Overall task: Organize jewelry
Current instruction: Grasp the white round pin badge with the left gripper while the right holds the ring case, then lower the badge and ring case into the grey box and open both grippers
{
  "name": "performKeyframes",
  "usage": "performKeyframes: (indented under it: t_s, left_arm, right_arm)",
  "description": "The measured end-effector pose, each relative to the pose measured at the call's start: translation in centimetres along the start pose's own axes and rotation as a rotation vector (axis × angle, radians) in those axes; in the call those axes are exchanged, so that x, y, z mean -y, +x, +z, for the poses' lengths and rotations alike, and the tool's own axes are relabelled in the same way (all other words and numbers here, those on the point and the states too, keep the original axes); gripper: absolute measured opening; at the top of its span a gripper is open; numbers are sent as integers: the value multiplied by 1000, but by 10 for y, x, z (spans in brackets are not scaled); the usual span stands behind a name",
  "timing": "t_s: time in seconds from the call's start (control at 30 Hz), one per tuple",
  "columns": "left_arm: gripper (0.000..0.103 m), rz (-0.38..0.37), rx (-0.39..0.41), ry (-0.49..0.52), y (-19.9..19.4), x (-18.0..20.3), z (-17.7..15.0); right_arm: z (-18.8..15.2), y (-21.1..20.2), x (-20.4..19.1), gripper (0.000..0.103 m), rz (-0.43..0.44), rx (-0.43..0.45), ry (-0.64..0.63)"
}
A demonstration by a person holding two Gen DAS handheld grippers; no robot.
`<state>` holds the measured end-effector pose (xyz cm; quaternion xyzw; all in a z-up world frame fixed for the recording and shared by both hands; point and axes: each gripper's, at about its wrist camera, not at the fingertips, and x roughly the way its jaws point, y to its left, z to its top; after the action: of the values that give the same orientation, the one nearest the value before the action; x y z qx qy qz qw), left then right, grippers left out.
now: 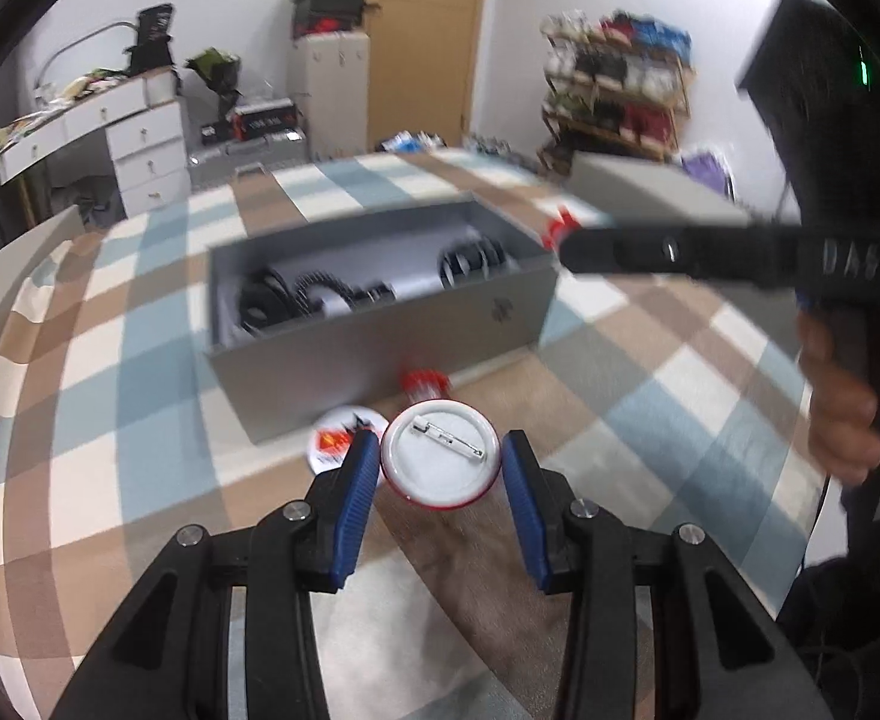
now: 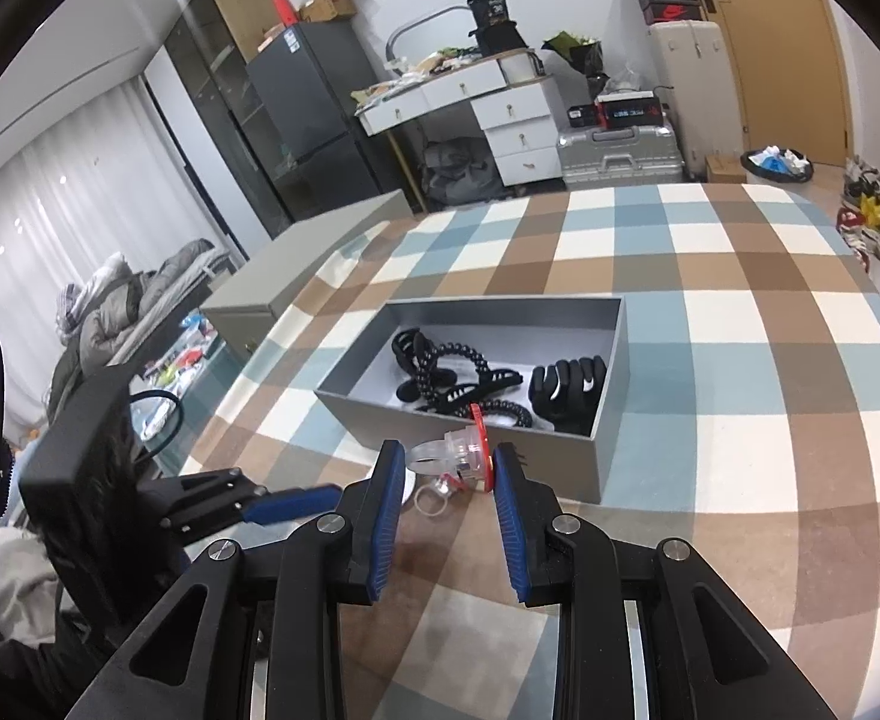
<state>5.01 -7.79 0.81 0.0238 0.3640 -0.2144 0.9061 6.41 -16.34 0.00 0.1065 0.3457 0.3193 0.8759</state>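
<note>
Left wrist view looks across a checked cloth (image 1: 140, 312) covering the table, with a grey open box (image 1: 380, 324) set squarely ahead, holding black hair claws and coiled ties (image 1: 314, 294). Just short of the box's near wall lie a face-up pin badge (image 1: 338, 438), a face-down pin badge (image 1: 440, 456) showing its clasp, and a small red-topped clear piece (image 1: 423, 383) touching the wall's foot.

The left gripper (image 1: 437, 468) has its fingers spread around the face-down badge: one pad sits at its rim, the other just clear of it, so nothing is pinched yet. In the right wrist view the right gripper (image 2: 445, 474) holds a clear ring with a red cap (image 2: 460, 447) between its pads, raised near the box's near wall (image 2: 499, 456); a second clear ring (image 2: 431, 501) lies on the cloth below.

The badge is thin and flat, so closing on it may only skid it along the cloth or tip it against the face-up badge beside it. The clasp pin could also snag. The ring looks lightly gripped, and the pads could squeeze it out before it clears the wall.

The box wall stands between both pieces and the inside, and the two grippers work close together.
</note>
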Motion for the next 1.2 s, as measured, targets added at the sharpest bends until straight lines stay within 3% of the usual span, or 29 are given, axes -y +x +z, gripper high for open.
performKeyframes:
  t_s: [0.37,0.9,1.2]
  left_arm:
    - [36,33,90,-117,-9,-20,6]
    - [36,75,157,-170,-20,-35,9]
    - [36,96,172,-184,-20,-45,26]
  right_arm:
    - [2,-5,4,29,6,24,31]
    - [5,-11,11,29,46,43,80]
    - [12,-8,21,29,49,50,145]
